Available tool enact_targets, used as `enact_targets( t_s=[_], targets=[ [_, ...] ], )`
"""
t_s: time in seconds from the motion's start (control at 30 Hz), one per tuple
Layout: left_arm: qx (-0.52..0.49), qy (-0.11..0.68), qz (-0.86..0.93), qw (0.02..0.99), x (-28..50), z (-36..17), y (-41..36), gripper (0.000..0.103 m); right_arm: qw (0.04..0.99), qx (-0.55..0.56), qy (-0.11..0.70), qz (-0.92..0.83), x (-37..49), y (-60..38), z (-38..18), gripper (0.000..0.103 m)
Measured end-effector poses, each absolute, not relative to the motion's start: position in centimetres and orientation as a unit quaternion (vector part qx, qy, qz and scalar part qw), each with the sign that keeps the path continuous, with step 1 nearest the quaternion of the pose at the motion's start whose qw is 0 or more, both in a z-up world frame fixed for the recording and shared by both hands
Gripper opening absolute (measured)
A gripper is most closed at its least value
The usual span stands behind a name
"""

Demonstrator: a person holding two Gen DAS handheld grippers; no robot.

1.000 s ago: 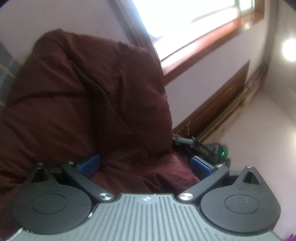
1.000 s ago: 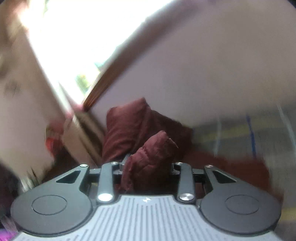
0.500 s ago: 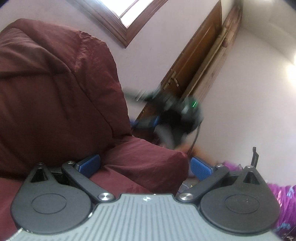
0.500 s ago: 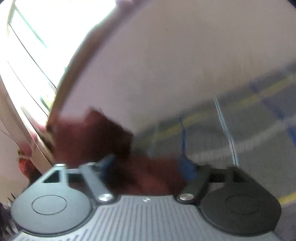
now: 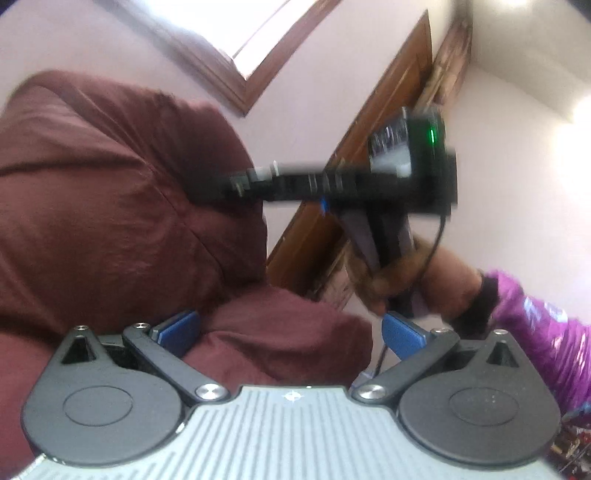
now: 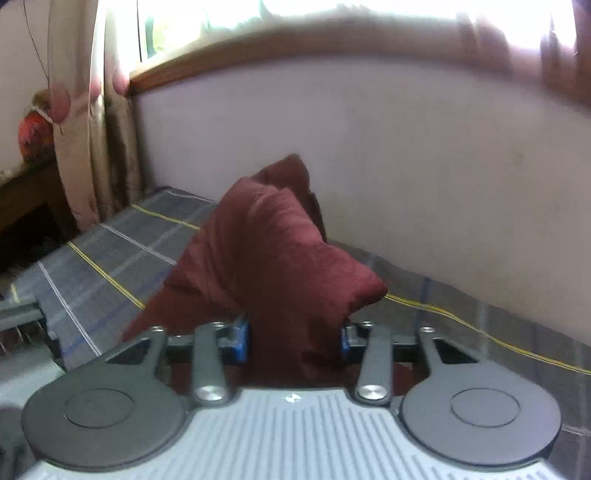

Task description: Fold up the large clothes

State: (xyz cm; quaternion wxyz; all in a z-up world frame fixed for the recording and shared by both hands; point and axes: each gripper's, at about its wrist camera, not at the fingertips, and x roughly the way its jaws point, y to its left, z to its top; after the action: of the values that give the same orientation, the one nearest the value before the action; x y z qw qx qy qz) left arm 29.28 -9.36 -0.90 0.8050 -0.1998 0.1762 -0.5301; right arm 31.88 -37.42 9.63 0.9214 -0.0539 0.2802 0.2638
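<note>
Maroon garment (image 6: 280, 266) held up in the air over the bed (image 6: 110, 251), which has a grey plaid cover, under a window (image 6: 332, 11). Right gripper (image 6: 293, 341): jaws closing, bunched fabric between the blue pads, which look pressed on it both sides; a peak of cloth stands up straight ahead of the gripper, rest hangs down out of view. Left gripper (image 5: 284, 332): jaws stand wide apart, a fold of the same garment (image 5: 110, 192) lies between the blue pads, touching the left one, gap at the right one, so the cloth looks draped in the opening, not pinched. In the left wrist view the right gripper (image 5: 229, 188) shows side-on, blurred, gripped by a hand (image 5: 424, 280) with a purple sleeve (image 5: 535, 325), its tip reaching into the cloth above and ahead of the left gripper. Key relation: the big panel of fabric lies up and left of the left gripper, running between the two grippers; the right one has the firm hold, the left is nearer the loose bulk. Likely next: left needs to pinch its edge so the span can be pulled taut. Risk: cloth slipping off the left side.
</note>
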Motion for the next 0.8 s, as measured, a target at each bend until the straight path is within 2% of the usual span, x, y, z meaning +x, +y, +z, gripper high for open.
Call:
enact_targets(
  t_s=[0.1,0.27,0.33,0.43,0.53,0.57,0.6,0.63,0.67,0.8],
  targets=[
    [-0.24,0.181,-0.519,0.8,28.6,-0.5,-7.8,0.103,0.92,-0.062,0.294,0.252,30.5,-37.4,8.3,0.038],
    [-0.325,0.15,-0.477,0.802,29.4,1.4,-3.0,0.103,0.923,-0.007,0.301,0.239,28.9,-38.9,6.8,0.037],
    [-0.313,0.145,-0.451,0.823,30.9,2.1,-2.3,0.103,0.923,0.014,0.307,0.231,28.5,-39.8,5.8,0.037],
    [-0.289,0.205,-0.441,0.825,33.7,0.8,-4.1,0.101,0.921,0.041,0.313,0.227,28.2,-40.1,4.9,0.037],
    [-0.278,0.197,-0.443,0.829,33.6,0.2,-5.2,0.101,0.922,0.107,0.3,0.222,26.8,-42.1,4.7,0.039],
    [-0.272,0.194,-0.446,0.83,33.3,0.0,-5.6,0.101,0.917,0.152,0.3,0.215,26.3,-43.3,4.6,0.044],
    [-0.268,0.193,-0.449,0.83,33.0,-0.2,-5.6,0.101,0.908,0.202,0.301,0.208,25.6,-44.7,4.3,0.067],
    [-0.26,0.193,-0.451,0.832,33.0,-0.3,-5.9,0.101,0.903,0.239,0.294,0.2,24.6,-46.0,4.1,0.099],
    [-0.253,0.191,-0.454,0.833,32.8,-0.5,-6.0,0.101,0.9,0.266,0.285,0.195,23.7,-46.8,3.9,0.103],
    [-0.256,0.192,-0.458,0.829,32.8,-1.1,-5.9,0.102,0.877,0.308,0.305,0.206,22.6,-47.1,2.8,0.103]
  ],
)
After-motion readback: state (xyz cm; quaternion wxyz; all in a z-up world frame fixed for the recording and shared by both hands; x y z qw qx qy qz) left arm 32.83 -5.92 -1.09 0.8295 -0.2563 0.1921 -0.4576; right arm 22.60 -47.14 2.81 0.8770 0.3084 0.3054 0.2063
